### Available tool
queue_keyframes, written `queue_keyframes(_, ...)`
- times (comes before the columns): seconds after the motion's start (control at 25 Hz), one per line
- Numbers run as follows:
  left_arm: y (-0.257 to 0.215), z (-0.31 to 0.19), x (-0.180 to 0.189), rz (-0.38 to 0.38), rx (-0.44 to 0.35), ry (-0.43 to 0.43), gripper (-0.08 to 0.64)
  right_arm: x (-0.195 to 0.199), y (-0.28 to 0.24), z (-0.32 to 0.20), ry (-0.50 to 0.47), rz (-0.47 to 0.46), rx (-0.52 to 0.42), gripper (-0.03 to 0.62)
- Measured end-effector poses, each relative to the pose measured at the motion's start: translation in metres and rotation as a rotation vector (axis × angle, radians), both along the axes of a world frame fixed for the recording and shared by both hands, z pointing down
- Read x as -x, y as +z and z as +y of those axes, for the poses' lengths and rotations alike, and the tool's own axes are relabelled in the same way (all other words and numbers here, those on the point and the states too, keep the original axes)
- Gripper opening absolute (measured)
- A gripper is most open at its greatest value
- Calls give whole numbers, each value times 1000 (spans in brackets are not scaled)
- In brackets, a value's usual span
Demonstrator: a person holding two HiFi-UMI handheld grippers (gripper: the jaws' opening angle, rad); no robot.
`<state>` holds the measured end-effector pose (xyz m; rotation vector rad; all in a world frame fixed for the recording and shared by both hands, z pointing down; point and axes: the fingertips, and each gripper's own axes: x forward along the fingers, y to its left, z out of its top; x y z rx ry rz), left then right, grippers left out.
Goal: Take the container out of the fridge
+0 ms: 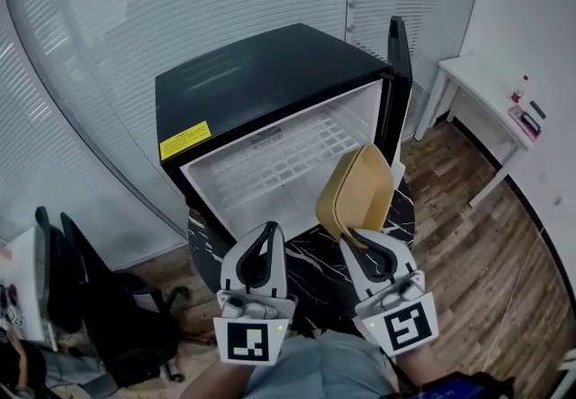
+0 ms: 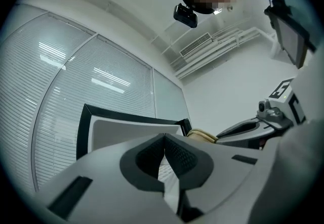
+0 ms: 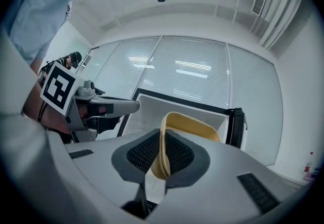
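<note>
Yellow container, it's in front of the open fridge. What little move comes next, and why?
Probably lower the container onto the dark marbled table below: the right tool is shut on its rim, holding it tilted outside the open fridge.

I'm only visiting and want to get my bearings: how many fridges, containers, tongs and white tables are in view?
Fridge: 1
Yellow container: 1
Tongs: 2 (left tongs shut and empty, right tongs shut on the container)
White side table: 1
Total: 5
</note>
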<state>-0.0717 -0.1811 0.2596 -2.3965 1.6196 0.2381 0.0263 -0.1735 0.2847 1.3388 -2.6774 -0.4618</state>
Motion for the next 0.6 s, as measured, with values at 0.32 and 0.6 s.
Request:
queue_keyframes(0.32,-7,6,-4,8,-8,2,14,-7,-16,6,40,-63,-24,46)
queue_keyframes(0.6,-6,11,-12,19,-7,13,14,-12,-17,9,52,-74,-18,46)
